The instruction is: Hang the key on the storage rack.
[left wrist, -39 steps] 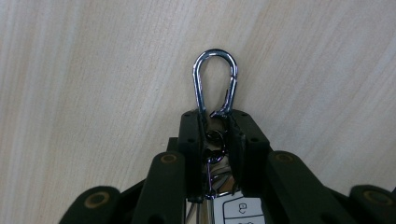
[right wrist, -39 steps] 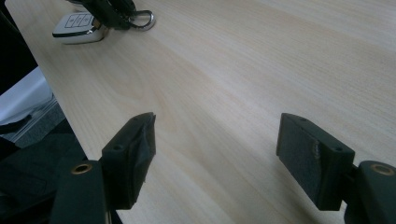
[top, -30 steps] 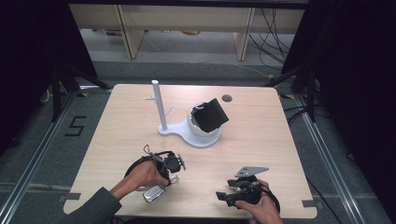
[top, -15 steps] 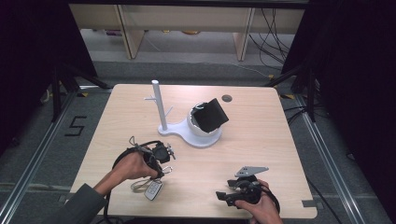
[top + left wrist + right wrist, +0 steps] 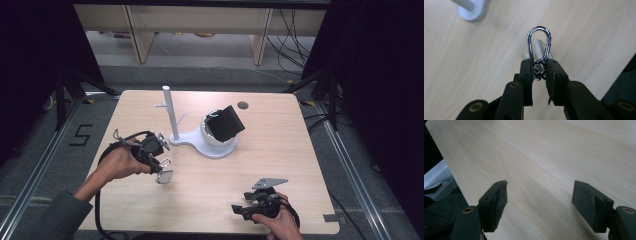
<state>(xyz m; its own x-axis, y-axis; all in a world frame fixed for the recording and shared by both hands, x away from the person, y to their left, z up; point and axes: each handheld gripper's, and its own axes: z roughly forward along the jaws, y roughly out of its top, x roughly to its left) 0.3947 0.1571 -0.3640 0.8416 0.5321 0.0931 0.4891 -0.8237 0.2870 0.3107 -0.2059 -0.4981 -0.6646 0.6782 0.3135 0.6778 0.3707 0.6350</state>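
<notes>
My left gripper [image 5: 539, 65] is shut on the swivel end of a silver carabiner [image 5: 539, 41], whose loop sticks out beyond the fingertips. In the high view the left gripper [image 5: 159, 159] hangs above the table's left half, just left of the white stand's post [image 5: 170, 112], and a small silver piece [image 5: 164, 176] dangles beneath it. My right gripper [image 5: 539, 195] stands open over bare wood with nothing between its pads. In the high view the right gripper [image 5: 239, 209] lies low near the front edge of the table.
The stand's white base [image 5: 197, 142] carries a white bowl [image 5: 210, 136] with a tilted black block [image 5: 226, 122] in it. A dark round hole [image 5: 243, 105] sits in the tabletop at the back. Black cables trail from both grippers.
The left hand has lifted the carabiner off the table and carried it away from the person and leftward, closer to the stand's post. The right hand has stayed where it was.
</notes>
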